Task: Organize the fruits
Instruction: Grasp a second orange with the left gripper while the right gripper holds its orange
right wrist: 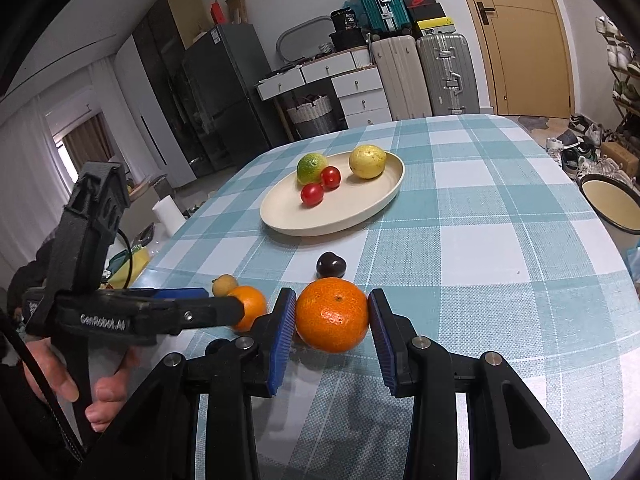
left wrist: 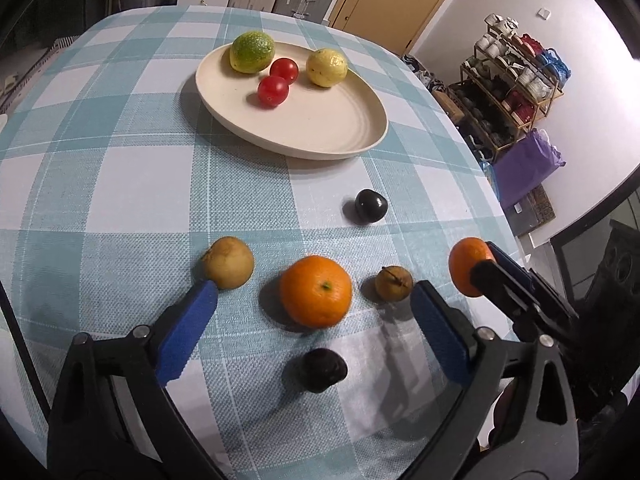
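We see a cream plate (left wrist: 352, 136) with a green fruit (left wrist: 252, 51), a yellow fruit (left wrist: 326, 67) and two tomatoes (left wrist: 273, 91). Nearer us lie two oranges (left wrist: 316, 291), two brown fruits (left wrist: 228, 263) and two dark plums (left wrist: 371, 206) on the cloth.

Both fisheye views ride close above the counter (left wrist: 120, 168), each looking forward and down between its own tongs. Both share the plate (left wrist: 320, 136) and loose fruit; the right looks flatter.
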The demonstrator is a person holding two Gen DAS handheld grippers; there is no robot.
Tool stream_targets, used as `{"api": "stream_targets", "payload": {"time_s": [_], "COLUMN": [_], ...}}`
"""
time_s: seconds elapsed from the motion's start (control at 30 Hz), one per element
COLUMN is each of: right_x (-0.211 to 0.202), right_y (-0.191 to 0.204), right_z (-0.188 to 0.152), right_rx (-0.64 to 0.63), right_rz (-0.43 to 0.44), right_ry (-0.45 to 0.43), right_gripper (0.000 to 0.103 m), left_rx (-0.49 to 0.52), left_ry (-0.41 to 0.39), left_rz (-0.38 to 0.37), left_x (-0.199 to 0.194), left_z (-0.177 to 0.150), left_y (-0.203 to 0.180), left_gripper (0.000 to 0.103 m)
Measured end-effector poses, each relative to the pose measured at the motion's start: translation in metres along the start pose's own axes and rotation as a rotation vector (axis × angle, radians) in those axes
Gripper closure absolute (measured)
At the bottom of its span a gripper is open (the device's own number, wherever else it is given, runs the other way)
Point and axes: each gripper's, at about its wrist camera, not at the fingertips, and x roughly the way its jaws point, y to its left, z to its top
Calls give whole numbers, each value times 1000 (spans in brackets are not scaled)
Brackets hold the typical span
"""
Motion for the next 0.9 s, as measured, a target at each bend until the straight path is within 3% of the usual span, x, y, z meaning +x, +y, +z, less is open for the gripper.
{"api": "stream_targets", "payload": {"time_s": [0.23,0.37,0.53,0.63,0.9], "right_x": [-2,-5,-6,-7,-7], "right_y": [-7,-9,-13,-14,-15], "right_z": [0,-2,-3,-2,-2], "right_rx": [31,37,45,46,44], "right_rz": [32,31,30,30,31], "right_ry": [-10,-12,-11,-13,-12], "right_gripper": [65,65,65,65,65], "left_rx": [-10,-3,-24,-10,2], "left_ry": [27,47,66,61,47], "left_rz": [-26,-19,-4,-1,-5], "left_x": [6,11,16,15,10], "left_z": [5,5,4,4,4], "left_y": [-3,-6,-4,-6,-4], "left_gripper": [29,45,53,66,68]}}
